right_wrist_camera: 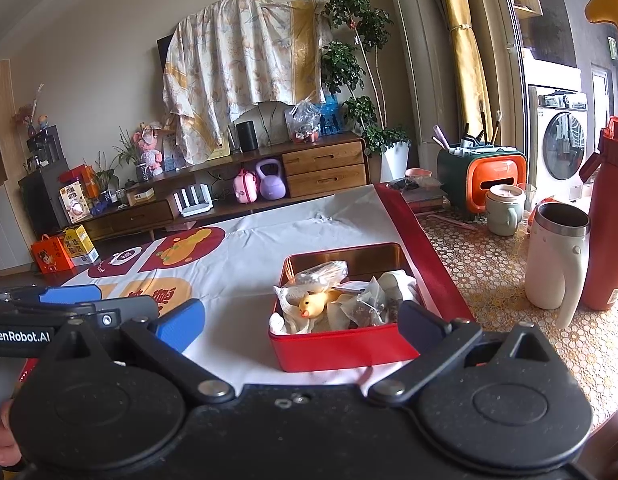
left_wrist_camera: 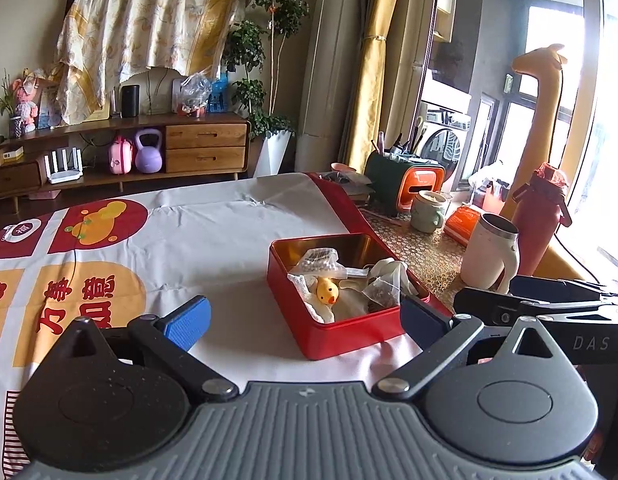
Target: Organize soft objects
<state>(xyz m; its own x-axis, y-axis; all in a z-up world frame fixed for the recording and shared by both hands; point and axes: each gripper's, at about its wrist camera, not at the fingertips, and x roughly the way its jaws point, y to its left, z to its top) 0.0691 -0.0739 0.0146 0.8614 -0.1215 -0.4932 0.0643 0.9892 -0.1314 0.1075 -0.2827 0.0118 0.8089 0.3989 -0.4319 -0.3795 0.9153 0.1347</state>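
Observation:
A red tin box (left_wrist_camera: pixel 341 338) (right_wrist_camera: pixel 341 350) stands open on the cloth-covered table. Inside lie a yellow duck toy (left_wrist_camera: pixel 328 292) (right_wrist_camera: pixel 312 305), white soft cloths (left_wrist_camera: pixel 391 270) (right_wrist_camera: pixel 401 282) and clear plastic packets (left_wrist_camera: pixel 323 262) (right_wrist_camera: pixel 325 272). My left gripper (left_wrist_camera: pixel 305 320) is open and empty, its blue pads either side of the box's near end, a little back from it. My right gripper (right_wrist_camera: pixel 301 322) is open and empty, also just in front of the box. Each gripper shows at the edge of the other's view.
A white printed cloth (left_wrist_camera: pixel 213 228) (right_wrist_camera: pixel 245 256) covers the table. To the right stand a white mug (left_wrist_camera: pixel 491 256) (right_wrist_camera: pixel 557 256), a red bottle (left_wrist_camera: pixel 539 224) (right_wrist_camera: pixel 607 216), a green cup (left_wrist_camera: pixel 427 212) (right_wrist_camera: pixel 505 210) and an orange-green holder (left_wrist_camera: pixel 405 184) (right_wrist_camera: pixel 481 176).

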